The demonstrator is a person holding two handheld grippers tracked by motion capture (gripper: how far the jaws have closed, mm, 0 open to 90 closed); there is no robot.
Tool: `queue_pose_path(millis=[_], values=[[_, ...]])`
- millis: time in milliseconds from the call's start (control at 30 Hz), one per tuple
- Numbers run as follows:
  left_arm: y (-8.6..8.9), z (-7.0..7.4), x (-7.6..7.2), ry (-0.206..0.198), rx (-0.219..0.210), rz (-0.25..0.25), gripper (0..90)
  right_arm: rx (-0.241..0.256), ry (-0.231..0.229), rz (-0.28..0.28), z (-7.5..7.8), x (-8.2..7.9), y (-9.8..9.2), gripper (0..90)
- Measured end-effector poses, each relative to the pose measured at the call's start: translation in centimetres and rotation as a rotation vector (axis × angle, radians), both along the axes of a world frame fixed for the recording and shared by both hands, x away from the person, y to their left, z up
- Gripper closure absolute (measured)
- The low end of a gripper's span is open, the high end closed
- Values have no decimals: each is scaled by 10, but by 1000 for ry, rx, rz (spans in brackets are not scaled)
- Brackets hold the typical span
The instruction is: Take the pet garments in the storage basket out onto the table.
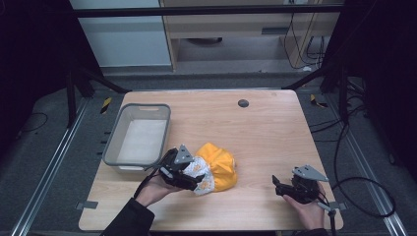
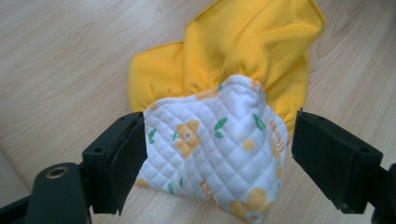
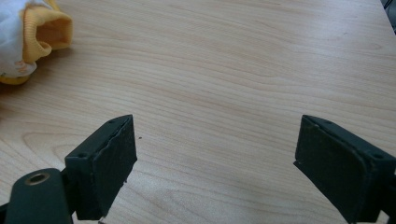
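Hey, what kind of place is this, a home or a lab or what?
Probably a lab or recording workspace, not a home: the wooden table sits inside a black frame, loose cables trail over grey carpet, and a person works a handheld left gripper at a yellow garment.

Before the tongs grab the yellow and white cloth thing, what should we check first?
1. Cloth sits between the left tongs: ok, the white quilted part lies in the gap.
2. Left tongs open enough: ok, one jaw touches the cloth, the other stands apart from it.
3. Cloth lies on the table, not yet lifted: ok.
4. Grey bin beside the cloth ready to take something: ok, it looks empty.
5. Right tongs out of the way: ok, open over bare wood, away from the cloth.
6. Whether the grip will catch every layer: cannot tell.
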State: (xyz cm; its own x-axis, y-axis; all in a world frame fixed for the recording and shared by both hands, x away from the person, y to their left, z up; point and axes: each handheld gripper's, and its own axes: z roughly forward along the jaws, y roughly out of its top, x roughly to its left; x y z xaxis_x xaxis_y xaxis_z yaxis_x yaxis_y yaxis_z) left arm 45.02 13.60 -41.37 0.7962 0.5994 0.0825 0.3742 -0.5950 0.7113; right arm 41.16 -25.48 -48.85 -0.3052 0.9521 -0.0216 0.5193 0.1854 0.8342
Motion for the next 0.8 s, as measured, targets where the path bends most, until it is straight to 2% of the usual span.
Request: queue_pose_path(millis=[33, 200, 233, 267, 433, 633, 800], values=[[0, 0, 0, 0, 0, 0, 169, 0, 0, 0, 0, 0, 0, 125], [18, -2, -10, -23, -70, 55, 151, 1, -2, 0, 0, 0, 0, 123], [18, -2, -10, -23, -70, 55, 151, 1, -2, 0, 0, 0, 0, 123], [24, -3, -14, -40, -89, 71, 150, 3, 1, -1, 0, 0, 0, 123], [33, -7, -22, -57, -110, 105, 137, 3, 0, 2, 0, -1, 0, 123], [48, -13, -35, -76, -135, 178, 113, 1, 0, 2, 0, -1, 0, 123], [61, -21, -46, -72, -146, 187, 112, -10, -1, 10, -1, -2, 1, 121]])
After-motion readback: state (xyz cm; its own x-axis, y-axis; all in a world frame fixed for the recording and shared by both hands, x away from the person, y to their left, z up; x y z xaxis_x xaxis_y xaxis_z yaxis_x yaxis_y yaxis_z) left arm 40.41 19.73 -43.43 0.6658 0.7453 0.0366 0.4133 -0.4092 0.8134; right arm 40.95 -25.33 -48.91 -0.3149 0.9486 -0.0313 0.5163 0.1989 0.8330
